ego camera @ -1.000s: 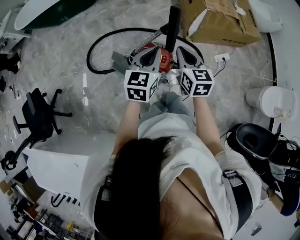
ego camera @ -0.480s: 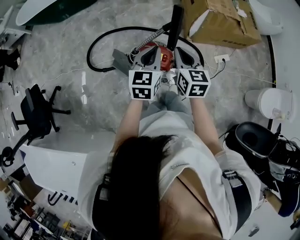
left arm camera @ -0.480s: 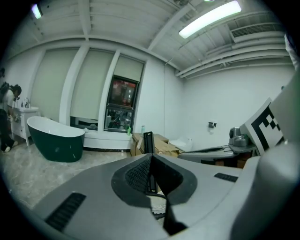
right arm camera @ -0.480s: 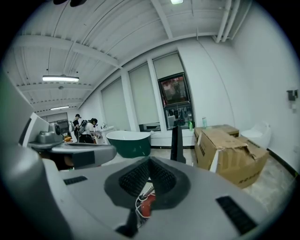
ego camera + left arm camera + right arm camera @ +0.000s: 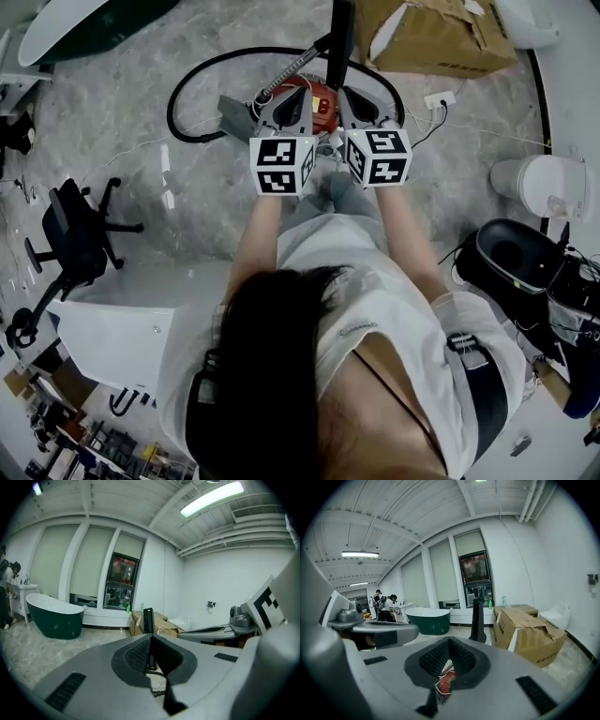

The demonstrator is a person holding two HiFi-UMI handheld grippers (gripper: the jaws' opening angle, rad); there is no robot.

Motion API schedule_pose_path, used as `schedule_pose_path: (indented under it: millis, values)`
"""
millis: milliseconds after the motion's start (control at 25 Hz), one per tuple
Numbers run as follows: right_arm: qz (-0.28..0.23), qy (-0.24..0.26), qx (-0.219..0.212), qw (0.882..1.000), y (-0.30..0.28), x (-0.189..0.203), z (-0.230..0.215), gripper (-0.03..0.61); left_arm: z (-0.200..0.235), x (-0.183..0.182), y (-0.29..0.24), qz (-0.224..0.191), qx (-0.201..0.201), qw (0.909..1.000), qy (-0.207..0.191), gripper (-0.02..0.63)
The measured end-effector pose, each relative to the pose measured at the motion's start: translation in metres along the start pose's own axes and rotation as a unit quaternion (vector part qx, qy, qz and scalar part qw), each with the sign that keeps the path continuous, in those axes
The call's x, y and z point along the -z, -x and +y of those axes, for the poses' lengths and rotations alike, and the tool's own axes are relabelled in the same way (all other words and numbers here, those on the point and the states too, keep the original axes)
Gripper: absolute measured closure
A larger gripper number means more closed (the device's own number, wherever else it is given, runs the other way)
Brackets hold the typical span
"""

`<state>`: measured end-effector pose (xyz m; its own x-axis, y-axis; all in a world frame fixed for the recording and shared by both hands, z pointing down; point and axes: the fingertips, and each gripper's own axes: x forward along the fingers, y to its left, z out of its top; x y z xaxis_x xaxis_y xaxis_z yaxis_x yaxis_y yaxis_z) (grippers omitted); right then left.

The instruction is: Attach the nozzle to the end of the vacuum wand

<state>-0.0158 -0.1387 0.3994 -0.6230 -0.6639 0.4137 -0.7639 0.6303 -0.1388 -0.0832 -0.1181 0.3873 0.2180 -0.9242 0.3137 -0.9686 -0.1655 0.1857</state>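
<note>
Stone floor, red vac below shut L claw & R claw

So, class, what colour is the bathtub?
The bathtub is dark green outside with a white rim, and it shows best in the left gripper view.

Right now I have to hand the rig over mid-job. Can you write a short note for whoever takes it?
Left gripper: shut, holding nothing.
Right gripper: shut, holding nothing.
Both are held side by side, pointing toward the red vacuum on the floor.
The metal wand slants up from the vacuum. A grey flat piece, probably the nozzle, lies left of the vacuum beside the black hose.
Done: nothing grasped, nozzle not attached.
Left: pick up the nozzle, steady the wand, and join them.
</note>
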Motion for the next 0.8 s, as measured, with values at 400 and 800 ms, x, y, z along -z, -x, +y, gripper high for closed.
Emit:
schedule_pose_path:
  millis: [400,800]
  values:
    - [0.007,0.004,0.0,1.0,-0.008,0.002,0.006,0.565,0.012,0.003,0.001,0.003,-0.016,0.9999,-0.001,0.612]
    - [0.026,0.004,-0.006,1.0,-0.02,0.015,0.0,0.565,0.016,0.01,-0.013,0.007,-0.027,0.9996,-0.003,0.612]
